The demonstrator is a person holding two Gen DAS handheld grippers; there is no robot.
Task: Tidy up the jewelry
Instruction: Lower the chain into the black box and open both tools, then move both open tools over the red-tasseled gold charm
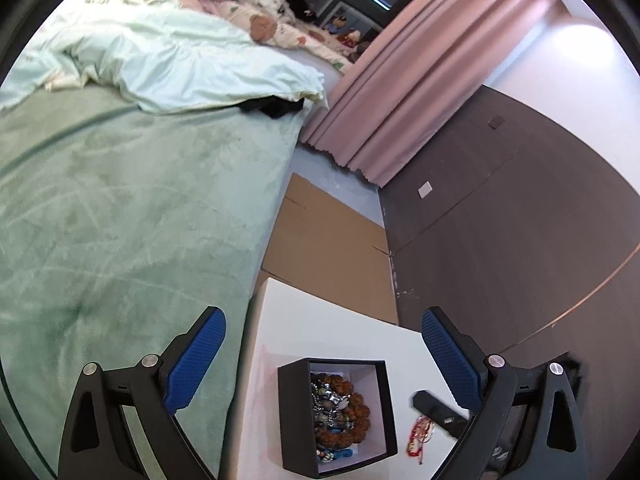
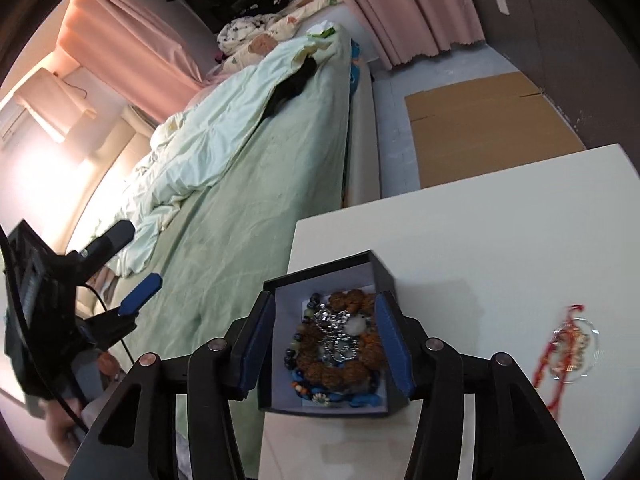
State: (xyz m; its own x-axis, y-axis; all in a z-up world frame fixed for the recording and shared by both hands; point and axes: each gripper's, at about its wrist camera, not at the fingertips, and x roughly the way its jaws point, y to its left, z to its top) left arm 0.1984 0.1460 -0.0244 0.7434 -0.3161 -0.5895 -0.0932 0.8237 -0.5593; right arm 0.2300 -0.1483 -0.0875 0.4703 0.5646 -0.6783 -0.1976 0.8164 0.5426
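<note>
The right hand-held gripper point(image 2: 326, 344) straddles the black box point(image 2: 384, 276) on the white counter point(image 2: 480, 220), its blue pads parted beside the 2 side walls; whether they press the walls I cannot tell. The left hand-held gripper point(image 1: 320, 356) hangs wide apart above, holding nothing. Likely the box needs steadying: squeeze evenly and keep it level. Inside lie brown beads point(image 2: 340, 372), a silver chain point(image 2: 336, 336) and blue pieces. 1 red cord charm point(image 2: 568, 340) remains outside, near the box.
</note>
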